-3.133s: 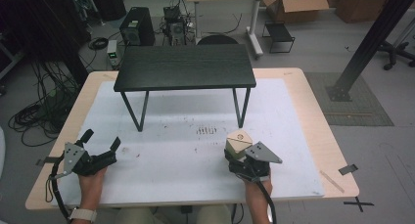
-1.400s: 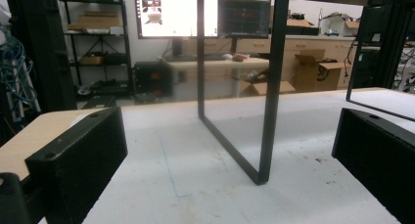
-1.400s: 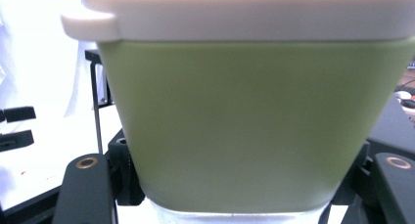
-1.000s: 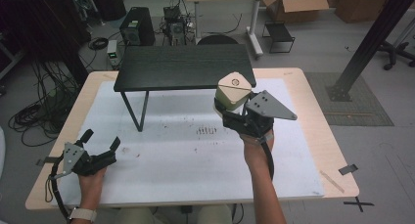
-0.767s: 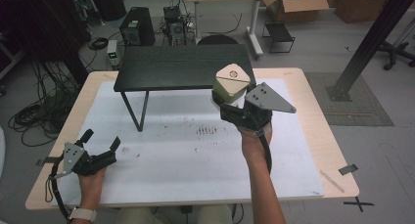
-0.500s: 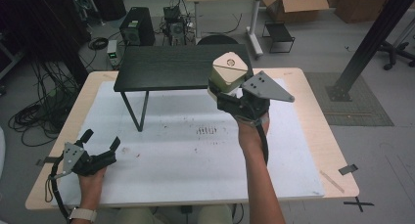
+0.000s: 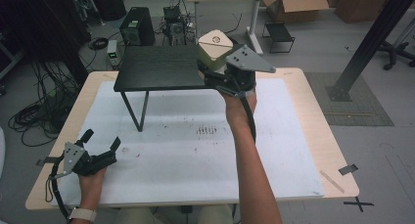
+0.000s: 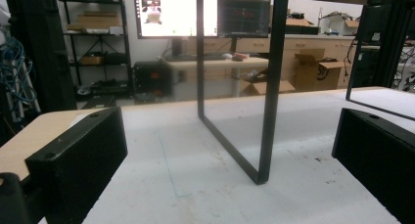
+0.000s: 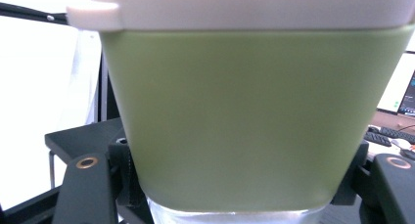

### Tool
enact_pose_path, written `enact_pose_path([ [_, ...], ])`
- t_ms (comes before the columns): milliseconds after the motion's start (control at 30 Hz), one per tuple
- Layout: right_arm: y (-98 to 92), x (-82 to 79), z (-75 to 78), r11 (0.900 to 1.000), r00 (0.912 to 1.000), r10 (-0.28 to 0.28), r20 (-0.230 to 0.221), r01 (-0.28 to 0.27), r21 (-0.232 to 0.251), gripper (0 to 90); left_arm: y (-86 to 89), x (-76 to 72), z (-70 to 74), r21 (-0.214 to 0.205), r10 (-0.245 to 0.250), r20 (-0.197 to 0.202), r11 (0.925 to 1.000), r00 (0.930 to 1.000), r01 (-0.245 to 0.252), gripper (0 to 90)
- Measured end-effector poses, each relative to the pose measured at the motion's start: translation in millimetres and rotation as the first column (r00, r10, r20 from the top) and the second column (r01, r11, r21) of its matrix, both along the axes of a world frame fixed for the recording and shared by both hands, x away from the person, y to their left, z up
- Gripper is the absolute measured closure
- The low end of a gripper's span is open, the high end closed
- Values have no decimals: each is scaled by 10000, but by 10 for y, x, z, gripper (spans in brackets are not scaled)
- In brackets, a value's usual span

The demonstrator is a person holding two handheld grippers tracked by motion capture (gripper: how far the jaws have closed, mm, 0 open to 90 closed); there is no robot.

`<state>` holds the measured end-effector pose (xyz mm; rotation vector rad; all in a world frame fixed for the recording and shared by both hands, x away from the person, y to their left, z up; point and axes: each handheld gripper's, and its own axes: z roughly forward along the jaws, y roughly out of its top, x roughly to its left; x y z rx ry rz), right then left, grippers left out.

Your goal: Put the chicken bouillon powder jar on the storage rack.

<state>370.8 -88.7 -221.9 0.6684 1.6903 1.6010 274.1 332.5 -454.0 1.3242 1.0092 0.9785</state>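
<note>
1 green container [image 7: 213, 50] with white lid, triangular from above, pinched between right tongs [image 7: 215, 70] and held aloft over right edge of small black stand [image 7: 159, 67]. In right gripper view, green wall [image 9: 244, 116] squeezed between both jaws, black stand top [image 9: 78, 136] below and behind. Left tongs [image 7: 100, 148] spread, holding nothing, low over white table [image 7: 195, 155] near front-left corner, facing stand leg [image 8: 266, 111]. Judged: lift done, carry nearly done; lowering onto stand top and release left.
</note>
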Motion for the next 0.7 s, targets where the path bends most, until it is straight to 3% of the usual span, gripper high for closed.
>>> enact_pose_path([
  [533, 375, 505, 82, 10000, 9984, 68, -556, -70, -40, 294, 0, 1, 0, -20, 1, 1, 10000, 10000, -1, 2],
  [700, 488, 656, 104, 9995, 9970, -11, -776, -13, -307, 294, 3, 1, 0, -32, -5, -1, 10000, 10000, 5, 2],
])
